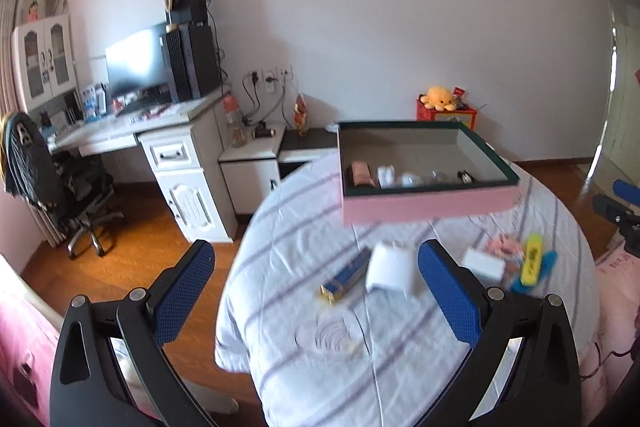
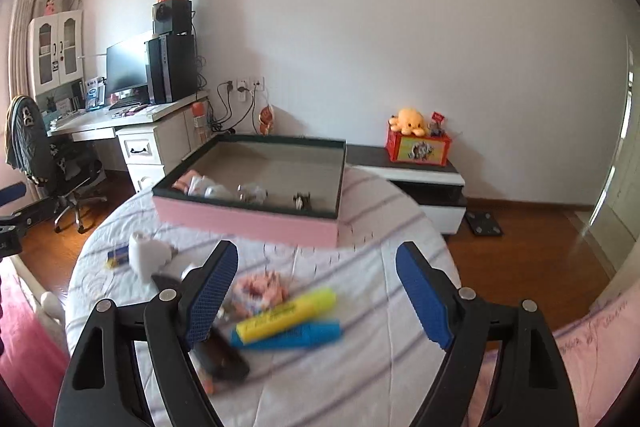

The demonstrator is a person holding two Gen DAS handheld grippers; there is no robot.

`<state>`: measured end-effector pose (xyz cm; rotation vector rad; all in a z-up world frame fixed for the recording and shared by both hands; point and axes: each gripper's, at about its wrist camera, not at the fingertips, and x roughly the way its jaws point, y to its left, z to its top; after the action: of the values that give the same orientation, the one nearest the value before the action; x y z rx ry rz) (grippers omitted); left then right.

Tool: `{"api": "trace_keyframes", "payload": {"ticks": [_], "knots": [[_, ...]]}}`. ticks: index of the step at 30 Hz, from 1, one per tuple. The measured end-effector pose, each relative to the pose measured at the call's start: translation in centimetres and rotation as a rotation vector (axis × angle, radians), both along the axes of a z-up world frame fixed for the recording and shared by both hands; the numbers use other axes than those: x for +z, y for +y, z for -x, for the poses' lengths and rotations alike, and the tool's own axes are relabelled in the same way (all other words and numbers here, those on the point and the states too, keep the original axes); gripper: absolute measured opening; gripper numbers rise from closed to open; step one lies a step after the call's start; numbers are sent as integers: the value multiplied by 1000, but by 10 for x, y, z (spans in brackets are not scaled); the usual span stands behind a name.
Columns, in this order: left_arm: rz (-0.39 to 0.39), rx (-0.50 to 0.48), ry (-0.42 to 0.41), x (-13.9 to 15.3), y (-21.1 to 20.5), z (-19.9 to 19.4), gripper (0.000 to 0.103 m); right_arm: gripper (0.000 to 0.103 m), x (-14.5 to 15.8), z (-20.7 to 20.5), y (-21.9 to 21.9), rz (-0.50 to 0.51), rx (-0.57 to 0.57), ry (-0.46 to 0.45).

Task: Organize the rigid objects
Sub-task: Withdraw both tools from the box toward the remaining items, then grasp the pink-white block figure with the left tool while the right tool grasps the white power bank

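Only the right wrist view shows the black object (image 2: 224, 355).

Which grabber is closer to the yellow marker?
Right. The right gripper hangs open just above the yellow marker. The left gripper is open off to the side, over the white bottle.

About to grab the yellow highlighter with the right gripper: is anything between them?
Nothing visible. The right gripper is open and empty, and the yellow highlighter lies uncovered between its fingers in this view, resting against a blue marker.
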<state>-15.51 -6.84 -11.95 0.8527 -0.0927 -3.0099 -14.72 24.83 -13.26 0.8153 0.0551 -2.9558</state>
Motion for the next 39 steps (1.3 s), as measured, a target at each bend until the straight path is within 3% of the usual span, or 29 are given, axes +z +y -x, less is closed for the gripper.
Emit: {"api": "trace_keyframes", "payload": {"ticks": [11,17,27,37,39], "knots": [[14,-59,-67,-27,13,-22,103,83,-50,-30,-11,43,18,-119],[9,-113,-103,-41,34,-21,103,83,-69,-26,-25,42,23,-143],[36,-301,-200,-85,122,-15,103,83,-80,-14,26,80,-93,-171],[29,-348,-268,-115,159,9,103,83,-96,-3,44,114,-86,-208],[26,-348,-282,-119,161,13,97,83,-98,-1,44,116,-81,-207]]}}
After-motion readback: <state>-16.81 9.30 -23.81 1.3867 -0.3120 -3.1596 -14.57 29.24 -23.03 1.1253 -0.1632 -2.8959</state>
